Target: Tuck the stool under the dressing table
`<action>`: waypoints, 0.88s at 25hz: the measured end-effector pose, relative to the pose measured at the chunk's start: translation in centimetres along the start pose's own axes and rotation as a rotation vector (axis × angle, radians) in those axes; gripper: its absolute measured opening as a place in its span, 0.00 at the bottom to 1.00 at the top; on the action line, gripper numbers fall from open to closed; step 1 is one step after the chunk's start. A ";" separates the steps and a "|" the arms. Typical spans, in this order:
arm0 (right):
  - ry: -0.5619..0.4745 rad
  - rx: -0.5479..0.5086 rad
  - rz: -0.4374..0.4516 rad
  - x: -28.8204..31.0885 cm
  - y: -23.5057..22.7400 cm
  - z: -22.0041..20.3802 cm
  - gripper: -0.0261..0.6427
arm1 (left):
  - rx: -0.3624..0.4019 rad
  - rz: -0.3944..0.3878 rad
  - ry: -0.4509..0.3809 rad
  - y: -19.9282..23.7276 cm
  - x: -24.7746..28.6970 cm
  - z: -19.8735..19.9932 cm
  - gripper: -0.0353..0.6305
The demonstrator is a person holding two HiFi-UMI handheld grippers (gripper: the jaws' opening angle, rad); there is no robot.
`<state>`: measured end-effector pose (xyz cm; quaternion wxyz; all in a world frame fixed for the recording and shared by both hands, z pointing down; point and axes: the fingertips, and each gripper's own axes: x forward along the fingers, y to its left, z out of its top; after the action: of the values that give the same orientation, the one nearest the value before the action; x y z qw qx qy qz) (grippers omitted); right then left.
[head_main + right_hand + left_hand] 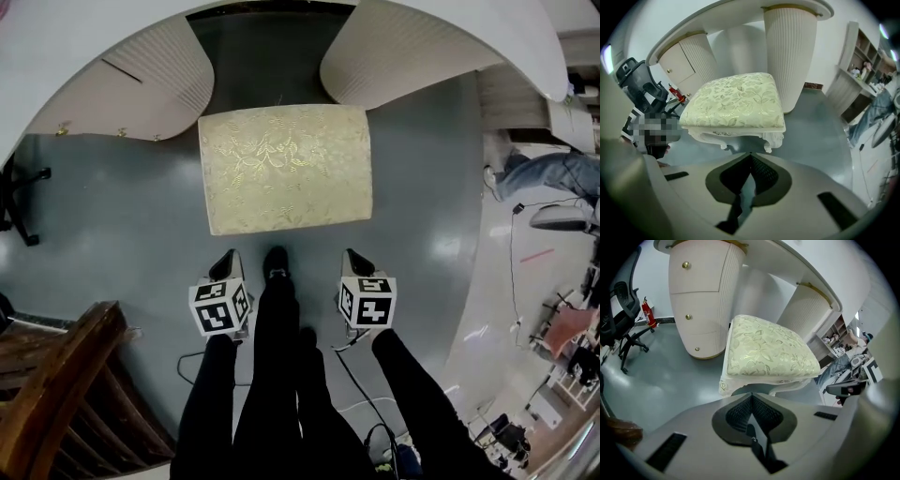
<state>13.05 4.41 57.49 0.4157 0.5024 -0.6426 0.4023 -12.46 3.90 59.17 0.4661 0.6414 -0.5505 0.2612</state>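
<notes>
Both tools are closed and empty: your left tool and right tool hang just short of the stool's near edge, touching nothing. Set the closed tips against the white carved frame below the cushion, one near each corner, and push evenly so the stool slides straight. The gap between the desk's ribbed pedestals looks snug, so a skewed push could clip a leg. The stool stands on the grey floor, its far edge at that gap's mouth, with a pale gold floral cushion and curled legs.
</notes>
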 end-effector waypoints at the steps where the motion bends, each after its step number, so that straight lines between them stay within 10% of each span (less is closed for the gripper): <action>1: 0.005 0.004 -0.003 0.5 -0.2 -0.1 0.05 | 0.000 0.001 0.006 0.1 0.6 -0.2 0.06; 22: 0.066 -0.027 -0.029 9.1 -2.2 0.4 0.05 | -0.018 0.029 0.096 3.2 8.8 -1.9 0.06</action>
<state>13.81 0.84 66.14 0.4491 0.4925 -0.6266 0.4038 -12.85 1.69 68.43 0.4938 0.6161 -0.5390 0.2933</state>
